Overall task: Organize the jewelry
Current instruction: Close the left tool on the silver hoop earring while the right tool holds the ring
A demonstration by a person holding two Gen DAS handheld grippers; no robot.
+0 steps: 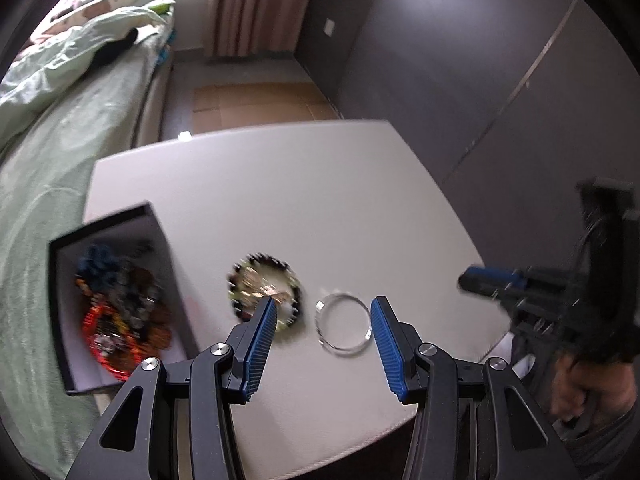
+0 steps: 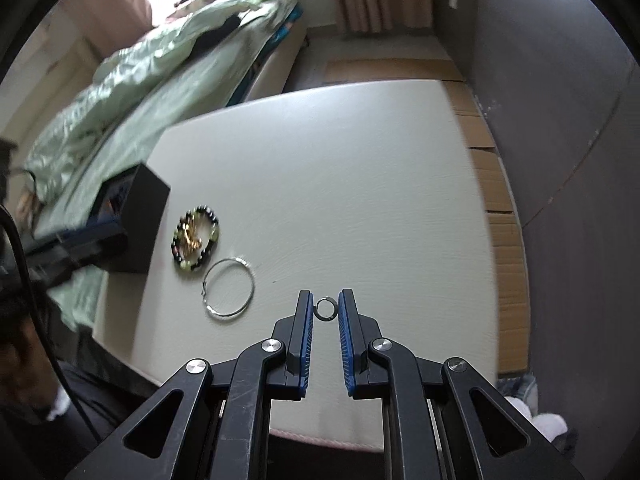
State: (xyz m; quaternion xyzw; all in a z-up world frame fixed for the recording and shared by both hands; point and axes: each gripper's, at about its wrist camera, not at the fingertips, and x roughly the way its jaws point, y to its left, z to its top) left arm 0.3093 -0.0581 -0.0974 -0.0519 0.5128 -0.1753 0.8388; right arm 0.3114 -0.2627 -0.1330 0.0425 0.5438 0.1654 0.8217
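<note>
A large silver hoop (image 1: 342, 324) lies on the white table (image 1: 280, 200) between the fingers of my open left gripper (image 1: 323, 311). A black-and-green bead bracelet (image 1: 265, 292) with gold pieces inside lies just left of it. A black box (image 1: 108, 304) at the left holds several colourful pieces of jewelry. In the right wrist view my right gripper (image 2: 325, 307) is shut on a small silver ring (image 2: 325, 309), held at the fingertips above the table. The hoop (image 2: 229, 287), the bracelet (image 2: 196, 237) and the box (image 2: 132, 216) show to its left.
A bed with a green cover (image 1: 44, 184) runs along the table's left side. A grey wall (image 1: 500, 100) stands to the right. Cardboard (image 2: 500, 216) lies on the floor beyond the table's right edge. The right gripper (image 1: 492, 280) shows at the table's right edge.
</note>
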